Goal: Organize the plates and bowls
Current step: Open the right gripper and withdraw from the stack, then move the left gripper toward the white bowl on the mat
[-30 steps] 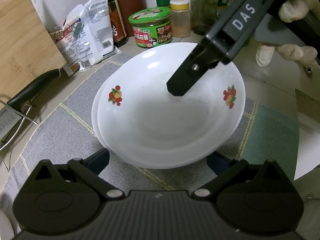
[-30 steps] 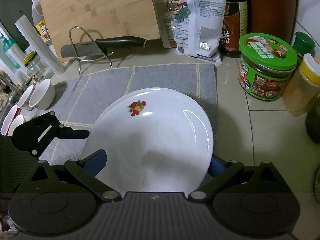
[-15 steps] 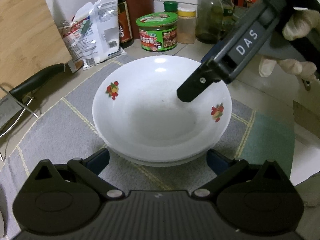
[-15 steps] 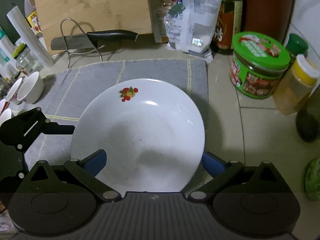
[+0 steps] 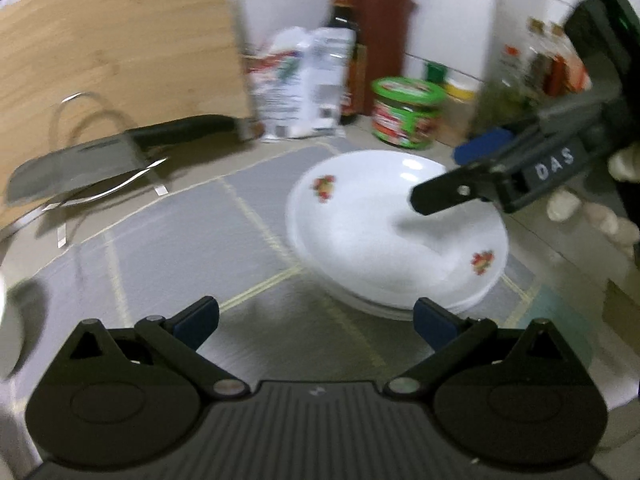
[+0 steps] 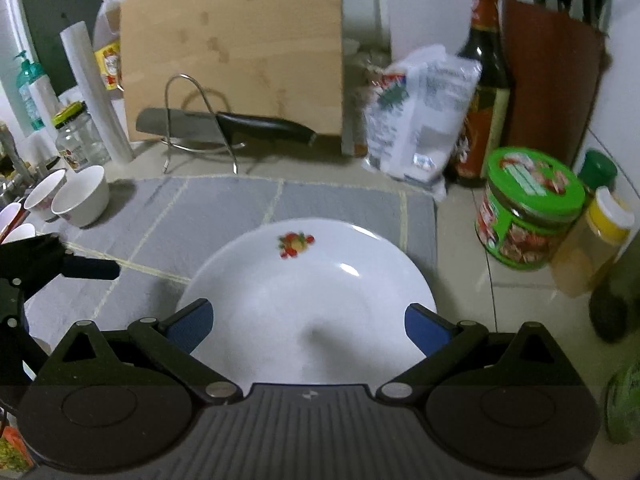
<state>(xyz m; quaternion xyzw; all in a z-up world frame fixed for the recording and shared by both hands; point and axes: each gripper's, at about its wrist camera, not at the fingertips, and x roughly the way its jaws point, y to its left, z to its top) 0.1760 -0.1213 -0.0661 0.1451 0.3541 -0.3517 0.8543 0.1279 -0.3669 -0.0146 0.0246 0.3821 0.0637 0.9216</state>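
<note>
Two white plates with fruit prints [image 5: 396,232] lie stacked and level on the grey checked mat [image 5: 168,240], the lower one showing as a rim. My left gripper [image 5: 316,322] is open and low over the mat, with the stack at its right finger. My right gripper [image 5: 440,176] hovers open just above the top plate [image 6: 308,292], its blue pads [image 6: 188,326] wide on either side and touching nothing. Small white bowls [image 6: 82,196] sit at the mat's far left, beyond the left gripper [image 6: 80,268]. The left wrist view is blurred by motion.
A cleaver on a wire rack [image 6: 224,124] lies before a leaning wooden board [image 6: 232,48]. A bag [image 6: 420,112], a dark sauce bottle [image 6: 484,92], a green-lidded jar [image 6: 528,212] and a yellow-capped jar [image 6: 596,240] crowd the right. A gloved hand [image 5: 592,208] holds the right gripper.
The tilted top plate has settled flat on the one beneath. My left gripper has pulled back and swung left. My right gripper has lifted off the plate and drawn back a little.
</note>
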